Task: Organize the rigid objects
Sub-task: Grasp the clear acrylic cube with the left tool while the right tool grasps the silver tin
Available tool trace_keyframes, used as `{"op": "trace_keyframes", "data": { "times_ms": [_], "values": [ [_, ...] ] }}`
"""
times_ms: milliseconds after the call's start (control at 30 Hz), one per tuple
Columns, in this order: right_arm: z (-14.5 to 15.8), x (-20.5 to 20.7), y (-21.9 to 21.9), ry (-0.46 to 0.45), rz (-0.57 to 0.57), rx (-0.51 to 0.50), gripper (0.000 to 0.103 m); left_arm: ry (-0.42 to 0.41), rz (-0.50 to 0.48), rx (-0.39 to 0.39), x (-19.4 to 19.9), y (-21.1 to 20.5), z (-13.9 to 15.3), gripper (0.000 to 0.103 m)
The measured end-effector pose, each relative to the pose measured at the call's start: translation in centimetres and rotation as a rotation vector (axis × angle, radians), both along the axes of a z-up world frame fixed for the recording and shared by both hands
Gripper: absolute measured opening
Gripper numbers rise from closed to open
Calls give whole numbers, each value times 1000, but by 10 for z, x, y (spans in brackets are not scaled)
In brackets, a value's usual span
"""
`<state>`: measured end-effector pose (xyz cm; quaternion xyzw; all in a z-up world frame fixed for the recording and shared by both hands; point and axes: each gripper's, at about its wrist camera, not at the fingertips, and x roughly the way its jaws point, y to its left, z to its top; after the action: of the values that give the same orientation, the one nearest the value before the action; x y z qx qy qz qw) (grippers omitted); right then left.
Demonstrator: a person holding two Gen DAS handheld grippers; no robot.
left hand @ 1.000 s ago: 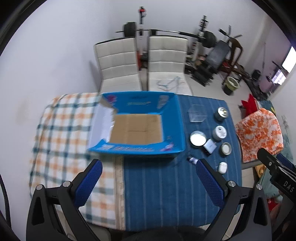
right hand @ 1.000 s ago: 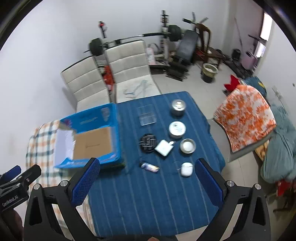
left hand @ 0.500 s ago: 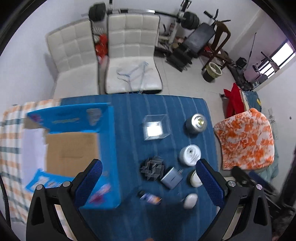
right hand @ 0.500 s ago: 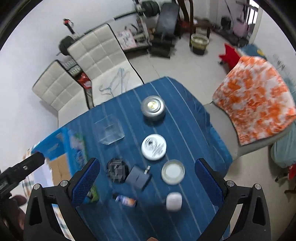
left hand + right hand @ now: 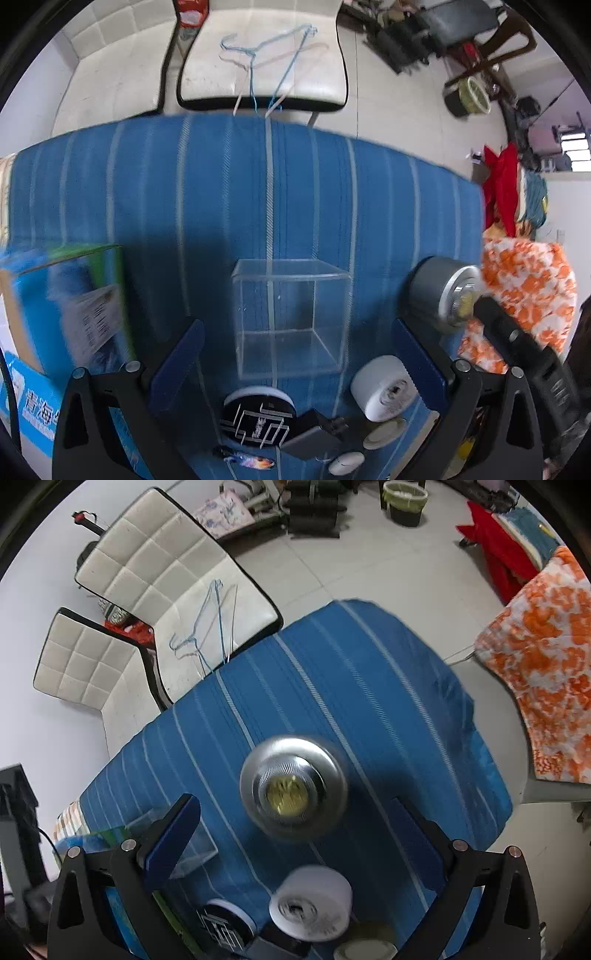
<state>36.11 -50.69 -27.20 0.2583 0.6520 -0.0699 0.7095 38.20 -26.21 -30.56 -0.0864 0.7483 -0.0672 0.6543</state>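
**Both grippers are dropping down close to the things**

A second ago both grippers were looking at the whole table from high up. Now they are much lower. The left gripper [image 5: 293, 363] is coming in over the clear cube [image 5: 290, 317], with its fingers wide apart and nothing in them. The right gripper [image 5: 291, 840] is hanging over the silver tin [image 5: 293, 786], also spread wide and holding nothing. So the looking part is probably over and the picking up is beginning, one thing for each hand.

The cube is standing on the blue cloth [image 5: 221, 192], and the box [image 5: 59, 317] is just to its left. The box is likely where things are going. The black disc [image 5: 258, 417] is sitting right in front of the cube, and the white tub [image 5: 384, 391] is near its right side. The tin is standing alone, with the white tub close in front of it.

There is lots of bare cloth behind the cube and the tin. In front it is crowded, so the fingers could bump the small things there. In the right view the tin is not far from the table's right edge, so a push that way could be risky.
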Motion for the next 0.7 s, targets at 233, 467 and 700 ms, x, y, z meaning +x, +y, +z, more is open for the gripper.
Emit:
{"op": "trace_keyframes", "data": {
  "times_ms": [233,467,700],
  "values": [
    [-46,20,13,130,34,-23,94,31,-97,70,-2,-23,-32,103],
    [-66,16,17,174,36,-67,87,-40,-146,146,-5,-27,-31,66],
    [-64,26,40,233,122,-240,73,-105,-146,160,-17,-17,-15,62]
  ]
}}
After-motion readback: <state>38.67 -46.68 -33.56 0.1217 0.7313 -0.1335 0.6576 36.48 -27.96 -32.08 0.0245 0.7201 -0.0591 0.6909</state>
